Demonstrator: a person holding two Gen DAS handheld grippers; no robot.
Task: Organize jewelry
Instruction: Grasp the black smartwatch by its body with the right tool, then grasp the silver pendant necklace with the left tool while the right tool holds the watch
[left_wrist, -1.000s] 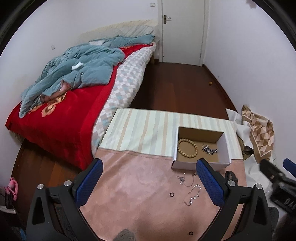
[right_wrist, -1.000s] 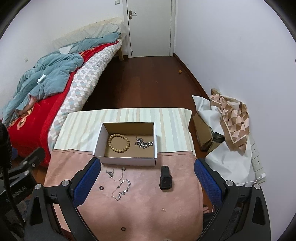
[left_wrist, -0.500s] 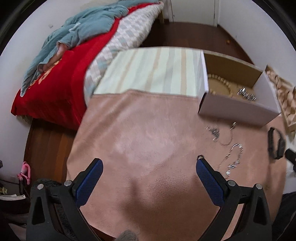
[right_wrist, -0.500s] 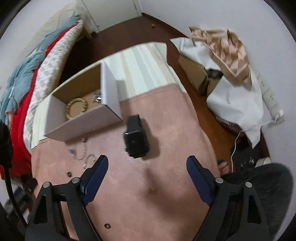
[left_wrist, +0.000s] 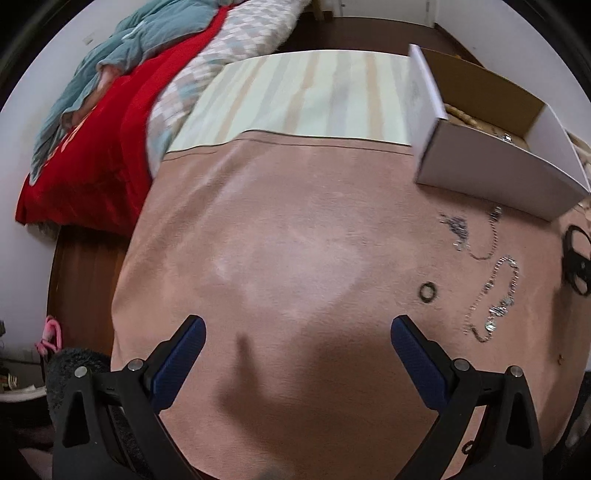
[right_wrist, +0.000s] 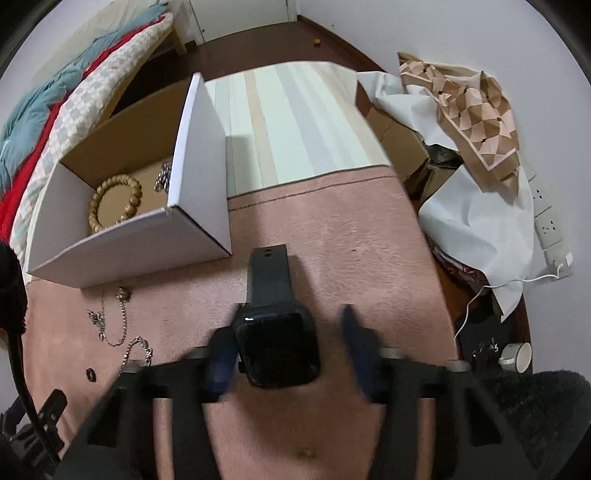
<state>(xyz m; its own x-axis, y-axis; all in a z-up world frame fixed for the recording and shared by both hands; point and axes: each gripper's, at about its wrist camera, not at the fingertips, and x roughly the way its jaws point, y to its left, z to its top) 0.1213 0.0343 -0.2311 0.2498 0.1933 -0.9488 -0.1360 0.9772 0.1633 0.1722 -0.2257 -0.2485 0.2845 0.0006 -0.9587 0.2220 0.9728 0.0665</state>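
A black smartwatch (right_wrist: 275, 332) lies on the pink cloth between the blue fingers of my right gripper (right_wrist: 286, 343). The jaws are partly open around the watch and blurred; the left finger looks to touch its side. A white cardboard box (right_wrist: 122, 243) holds a wooden bead bracelet (right_wrist: 114, 201) and a silver piece (right_wrist: 164, 177). My left gripper (left_wrist: 295, 354) is open and empty, low over bare pink cloth. To its right lie two silver chains (left_wrist: 495, 299), a small black ring (left_wrist: 427, 291) and the watch (left_wrist: 576, 258). The box (left_wrist: 491, 166) is at top right.
A bed with a red cover and blue blanket (left_wrist: 110, 92) runs along the left. A striped cloth (right_wrist: 295, 118) covers the table's far half. Crumpled white paper and a patterned bag (right_wrist: 469, 129) lie on the floor to the right. A small ring (right_wrist: 89, 374) lies by the chains (right_wrist: 122, 325).
Both grippers have dropped toward the table. The right gripper has moved forward onto the watch and its jaws have narrowed around it. The left gripper stays wide open.
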